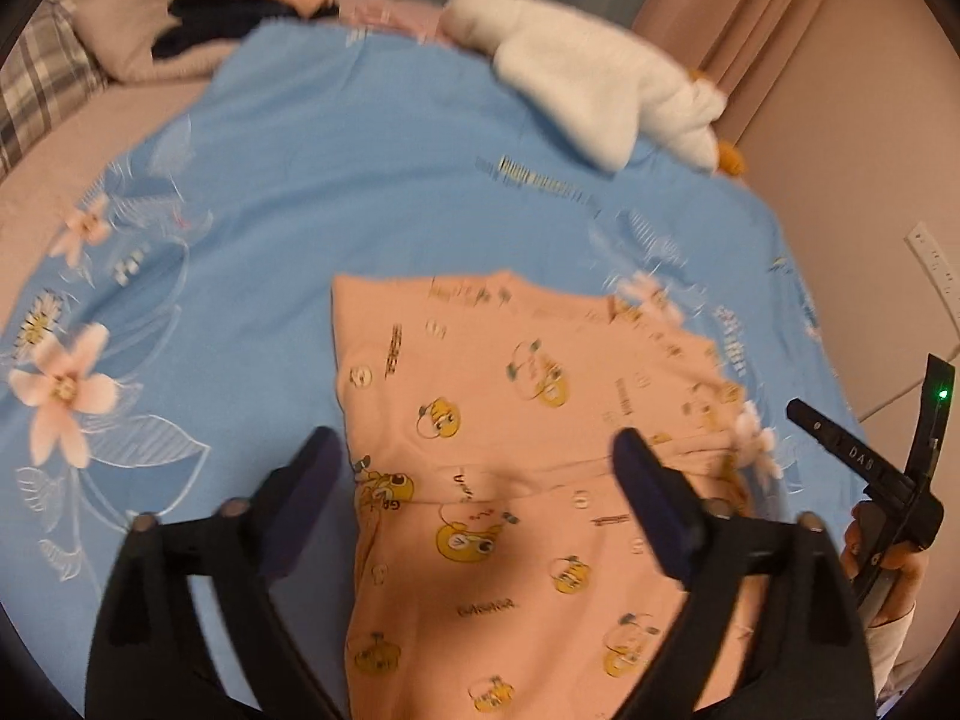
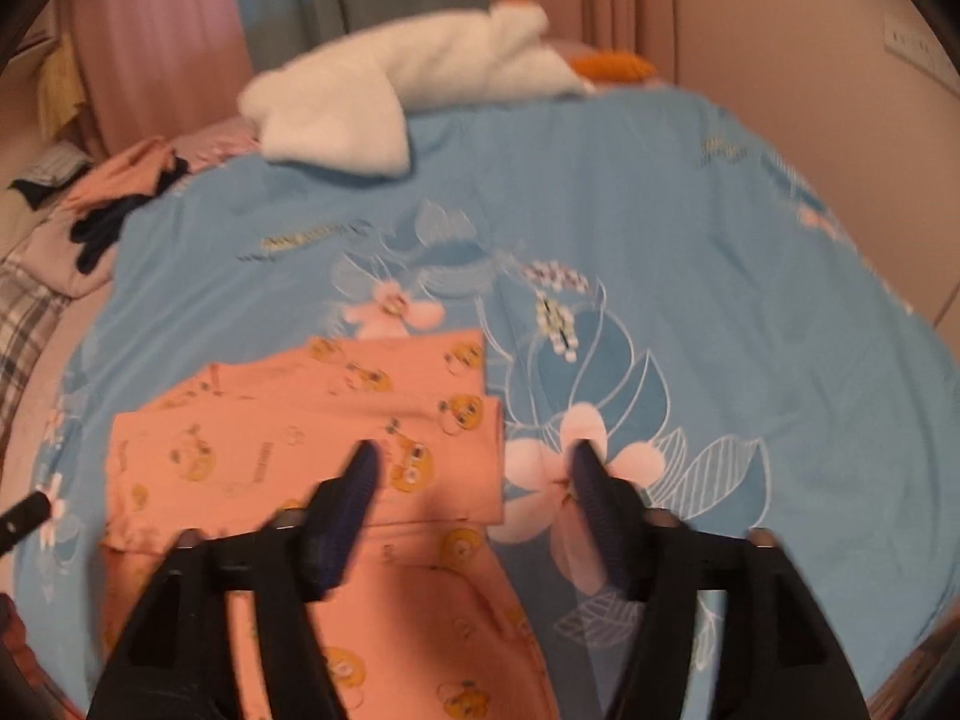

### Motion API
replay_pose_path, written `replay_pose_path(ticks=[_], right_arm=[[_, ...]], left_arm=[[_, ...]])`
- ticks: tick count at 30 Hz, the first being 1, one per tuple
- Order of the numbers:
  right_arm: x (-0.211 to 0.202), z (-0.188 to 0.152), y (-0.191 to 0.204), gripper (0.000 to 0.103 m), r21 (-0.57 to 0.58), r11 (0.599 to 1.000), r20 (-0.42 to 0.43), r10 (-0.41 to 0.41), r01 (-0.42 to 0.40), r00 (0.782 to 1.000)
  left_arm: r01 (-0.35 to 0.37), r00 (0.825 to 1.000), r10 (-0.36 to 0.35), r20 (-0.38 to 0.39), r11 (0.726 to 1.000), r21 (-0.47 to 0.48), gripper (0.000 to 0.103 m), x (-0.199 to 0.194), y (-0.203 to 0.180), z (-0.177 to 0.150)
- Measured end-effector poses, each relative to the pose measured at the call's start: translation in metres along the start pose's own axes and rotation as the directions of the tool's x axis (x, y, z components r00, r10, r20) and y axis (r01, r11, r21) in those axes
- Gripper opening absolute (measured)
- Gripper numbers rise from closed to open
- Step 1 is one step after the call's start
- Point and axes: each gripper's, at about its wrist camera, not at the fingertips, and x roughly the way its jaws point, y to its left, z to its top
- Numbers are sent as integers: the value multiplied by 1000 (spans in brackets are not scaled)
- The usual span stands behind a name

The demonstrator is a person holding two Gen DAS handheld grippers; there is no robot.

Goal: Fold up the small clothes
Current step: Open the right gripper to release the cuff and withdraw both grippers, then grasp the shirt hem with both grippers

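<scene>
Blue bedding printed with pale flowers fills most of both views, with pink curtains behind it at the top of the frame. Your peach garment, patterned with small yellow cartoon figures, lies flat on the bedding at lower centre of the left wrist view, its top part folded over so a straight edge crosses it. Your left gripper hangs over that garment with its fingers spread wide and nothing between them. Your right gripper is also spread apart and empty, one finger over the garment's right edge, the other over bare bedding. A white plush toy rests at the far edge, top centre, and a heap of clothes sits at upper left.
</scene>
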Motion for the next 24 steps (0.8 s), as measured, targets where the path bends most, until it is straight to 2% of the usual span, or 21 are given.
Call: replay_pose_path(ticks=[1, 5, 11, 15, 19, 24], right_arm=[[-8, -2, 2, 80, -7, 1000, 19, 2, -2, 1000], [-17, -7, 8, 81, -23, 999, 31, 23, -23, 999], [-29, -45, 6, 81, -42, 998, -3, 38, -38, 999], [-38, -74, -3, 81, -42, 998, -39, 48, -50, 998], [-44, -104, -19, 81, -15, 998, -86, 58, -60, 995], [-52, -140, -41, 81, 44, 995, -124, 93, -88, 988]], left_arm=[[5, 1000, -5, 13, 1000, -1, 102, -7, -1, -2], [21, 999, -20, 35, 1000, -17, 102, -28, 4, -22], [20, 997, -26, -66, 996, -92, 101, -31, 28, -75], [13, 993, -22, -112, 996, -84, 98, -41, 36, -113], [9, 992, -18, -128, 998, -66, 95, -49, 39, -136], [15, 990, -29, -141, 995, -103, 91, -53, 43, -161]])
